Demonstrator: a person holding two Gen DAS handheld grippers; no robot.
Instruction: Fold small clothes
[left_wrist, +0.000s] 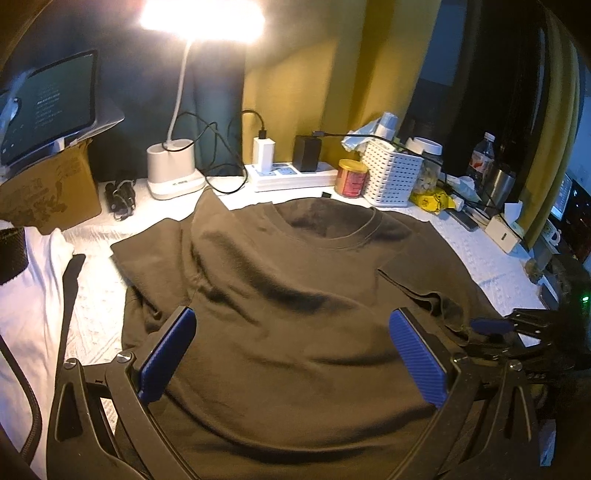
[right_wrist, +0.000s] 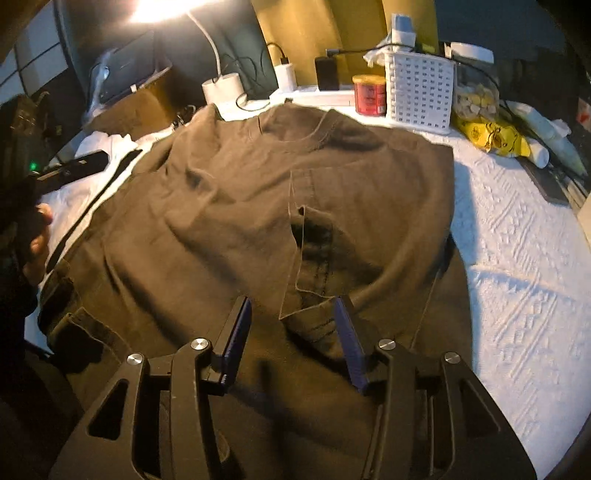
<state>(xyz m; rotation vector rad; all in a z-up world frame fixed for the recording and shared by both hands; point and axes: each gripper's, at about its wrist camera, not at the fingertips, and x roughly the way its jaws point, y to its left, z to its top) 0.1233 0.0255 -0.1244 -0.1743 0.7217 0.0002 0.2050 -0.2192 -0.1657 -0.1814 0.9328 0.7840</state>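
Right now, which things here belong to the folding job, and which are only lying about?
For the job: brown T-shirt; left gripper; right gripper.

Lying about: desk lamp; power strip; red tin; white basket; water bottle.

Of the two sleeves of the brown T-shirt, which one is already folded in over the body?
The sleeve in front of the right gripper; its hem lies across the chest. The other sleeve still spreads outward near the lamp base.

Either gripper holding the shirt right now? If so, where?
Neither. The left gripper and right gripper hover open over the brown shirt, gripping nothing.
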